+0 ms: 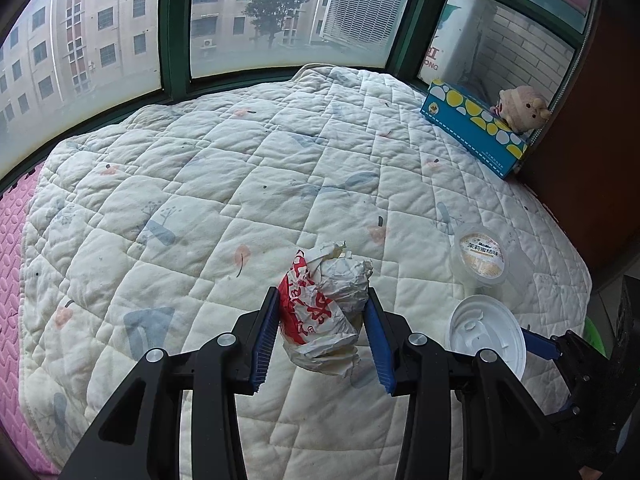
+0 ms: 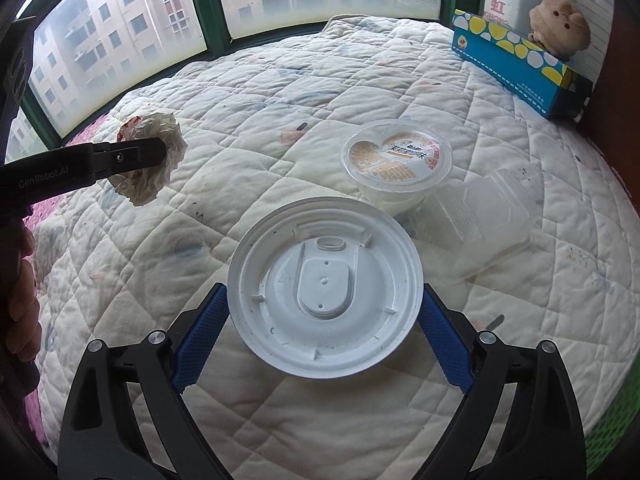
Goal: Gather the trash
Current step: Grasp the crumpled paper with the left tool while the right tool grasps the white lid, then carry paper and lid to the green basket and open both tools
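Note:
My left gripper [image 1: 322, 300] is shut on a crumpled red-and-white paper wrapper [image 1: 326, 312] and holds it above the quilt; the wrapper also shows in the right wrist view [image 2: 154, 160], at the left. My right gripper [image 2: 324, 300] is shut on a white plastic lid [image 2: 325, 286], pinched at its edges; the lid also shows in the left wrist view [image 1: 486, 332]. A sealed plastic cup with an orange label [image 2: 396, 164] lies on the quilt beyond the lid, next to a clear plastic container [image 2: 480, 224].
A white quilted cover [image 1: 200, 200] spreads over a pink mat [image 1: 12, 240] by the windows. A blue tissue box [image 1: 474, 128] and a plush toy [image 1: 522, 106] sit at the far right by a brown cabinet side [image 1: 580, 160].

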Demonstrator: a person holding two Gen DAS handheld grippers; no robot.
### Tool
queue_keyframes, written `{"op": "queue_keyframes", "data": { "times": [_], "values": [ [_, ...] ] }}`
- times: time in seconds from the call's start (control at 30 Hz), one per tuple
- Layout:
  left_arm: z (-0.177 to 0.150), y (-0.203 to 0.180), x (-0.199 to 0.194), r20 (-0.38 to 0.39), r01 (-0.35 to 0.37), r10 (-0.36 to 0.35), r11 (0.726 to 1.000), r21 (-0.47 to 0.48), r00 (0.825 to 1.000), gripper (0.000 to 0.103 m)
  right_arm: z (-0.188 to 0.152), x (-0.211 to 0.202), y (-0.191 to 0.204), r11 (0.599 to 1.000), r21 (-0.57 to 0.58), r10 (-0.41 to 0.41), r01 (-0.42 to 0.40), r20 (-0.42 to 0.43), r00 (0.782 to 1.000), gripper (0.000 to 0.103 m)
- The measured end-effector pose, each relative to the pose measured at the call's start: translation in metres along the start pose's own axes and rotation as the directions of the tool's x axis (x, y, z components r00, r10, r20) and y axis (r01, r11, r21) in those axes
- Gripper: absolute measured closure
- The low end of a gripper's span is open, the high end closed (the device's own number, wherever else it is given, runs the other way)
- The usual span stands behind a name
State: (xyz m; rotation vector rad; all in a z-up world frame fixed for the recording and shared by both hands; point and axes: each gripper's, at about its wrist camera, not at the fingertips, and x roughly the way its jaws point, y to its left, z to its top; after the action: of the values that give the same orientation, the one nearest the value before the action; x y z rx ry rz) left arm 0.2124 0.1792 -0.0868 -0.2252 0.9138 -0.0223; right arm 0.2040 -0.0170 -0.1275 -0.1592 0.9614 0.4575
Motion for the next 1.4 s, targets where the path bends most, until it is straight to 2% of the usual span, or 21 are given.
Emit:
{"op": "queue_keyframes", "data": {
  "times": [0.47, 0.87, 1.07, 1.4],
  "values": [
    [-0.026, -0.083, -0.028, 0.015, 0.089, -0.091, 0.990, 0.111, 0.996, 0.062, -0.043, -0.075, -0.042, 0.996, 0.083, -0.016, 0.009, 0.087, 0.996, 0.012],
    [-0.045, -0.185, -0.032, -0.020, 0.195, -0.195, 0.954, 0.227, 0.981, 0.062, -0.089, -0.138, -0.114, 0.971, 0.222, -0.127, 0.091, 0.153, 0.980, 0.012],
    [-0.054, -0.241, -0.025, -0.059, 0.254, -0.247, 0.922, 0.292, 0.967, 0.062, -0.120, -0.165, -0.166, 0.934, 0.312, -0.227, 0.175, 0.138, 0.964, 0.012],
    [-0.072, -0.326, -0.014, -0.129, 0.332, -0.306, 0.862, 0.383, 0.943, 0.062, -0.188, -0.193, -0.256, 0.831, 0.463, -0.365, 0.307, 0.040, 0.930, 0.012]
  ]
}}
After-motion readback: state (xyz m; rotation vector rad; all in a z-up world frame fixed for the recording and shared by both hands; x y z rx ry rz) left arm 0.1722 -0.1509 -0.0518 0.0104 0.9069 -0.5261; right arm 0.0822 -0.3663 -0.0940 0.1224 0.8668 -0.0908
